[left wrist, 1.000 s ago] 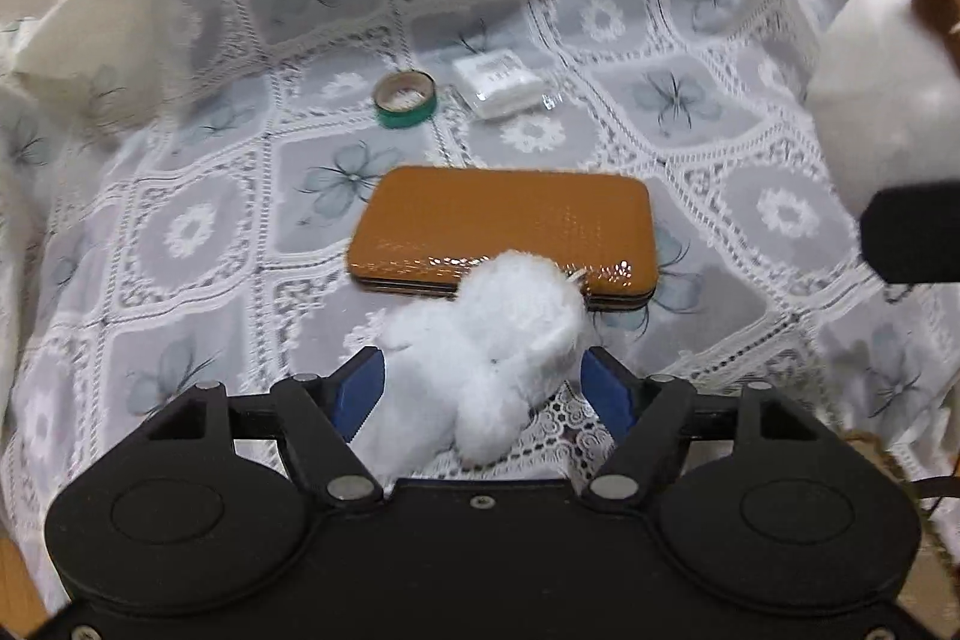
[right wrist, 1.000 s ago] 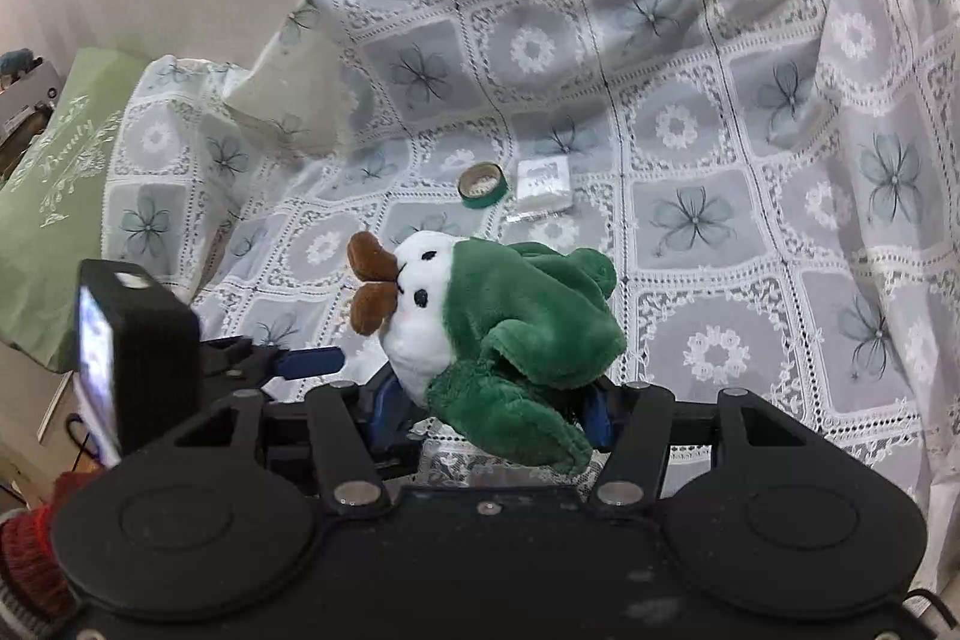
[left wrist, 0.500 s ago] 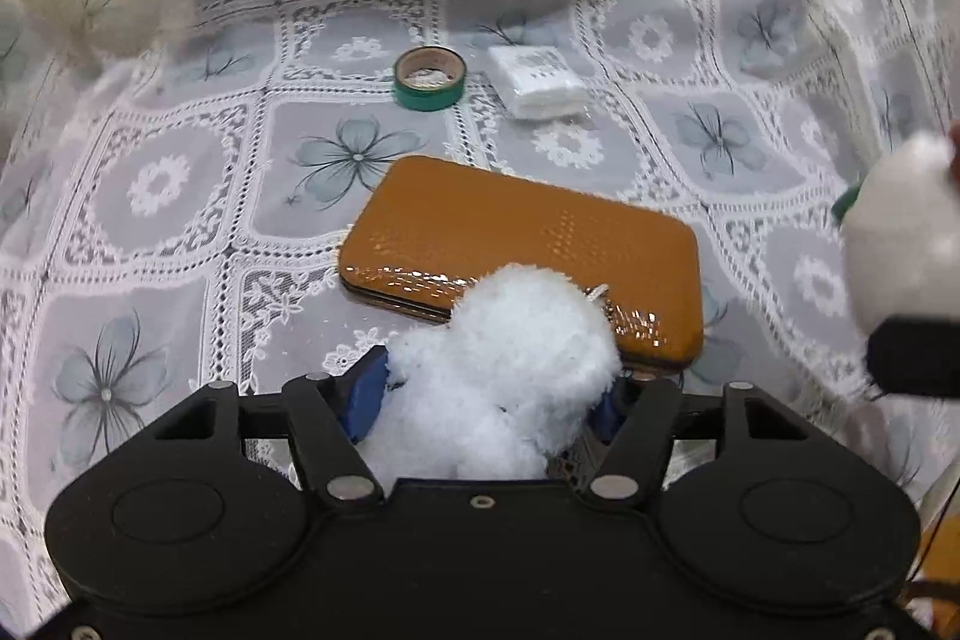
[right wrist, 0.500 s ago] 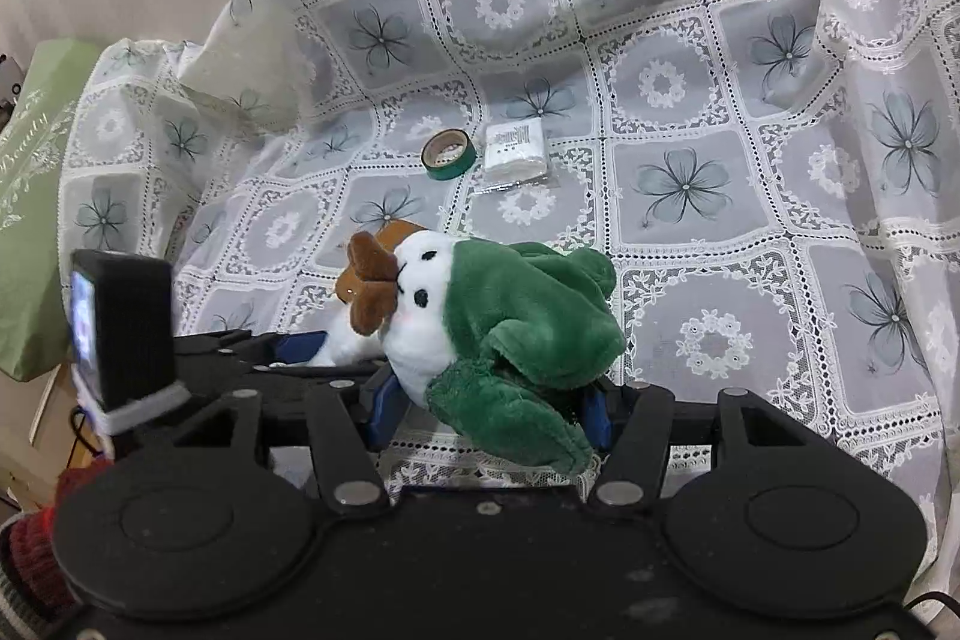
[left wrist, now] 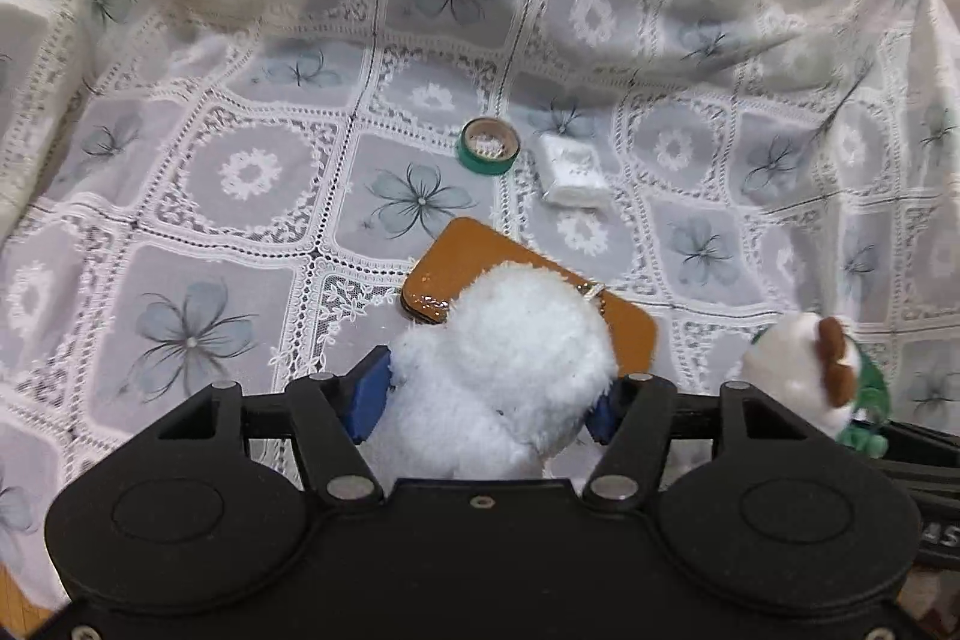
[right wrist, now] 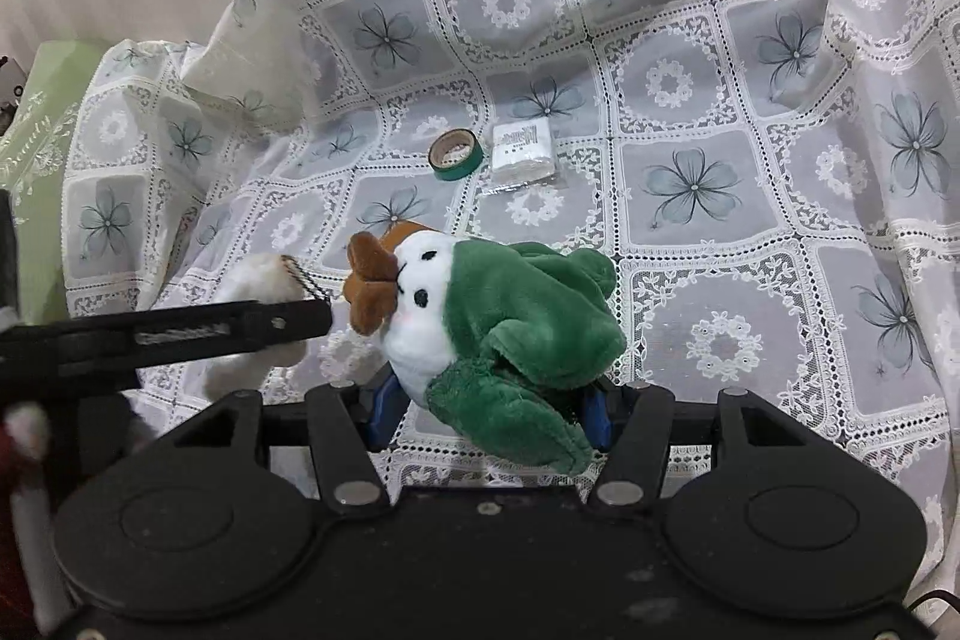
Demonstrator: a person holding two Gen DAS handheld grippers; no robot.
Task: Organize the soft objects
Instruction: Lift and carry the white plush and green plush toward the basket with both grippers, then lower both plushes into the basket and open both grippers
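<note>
A fluffy white plush toy [left wrist: 498,358] is pinched between the blue pads of my left gripper [left wrist: 487,400], which is shut on it and holds it above the lace cloth. It hides part of an orange flat case [left wrist: 456,256] lying behind it. My right gripper [right wrist: 489,412] is shut on a green plush toy [right wrist: 522,316] with a white face and a brown beak. In the right wrist view the white plush toy [right wrist: 258,280] shows to the left, behind a black finger [right wrist: 240,328] of the left gripper. In the left wrist view the green plush toy [left wrist: 804,370] appears at the lower right.
A green tape roll [left wrist: 489,145] and a small white packet [left wrist: 570,172] lie side by side further back on the flowered lace cloth [right wrist: 690,184]. The cloth rises in folds at the back and on both sides. A green pillow [right wrist: 42,118] lies at the far left.
My left gripper's jaws closed on the white plush toy, then it rose and rolled with the toy. The right gripper with the green plush toy shifted slightly.
</note>
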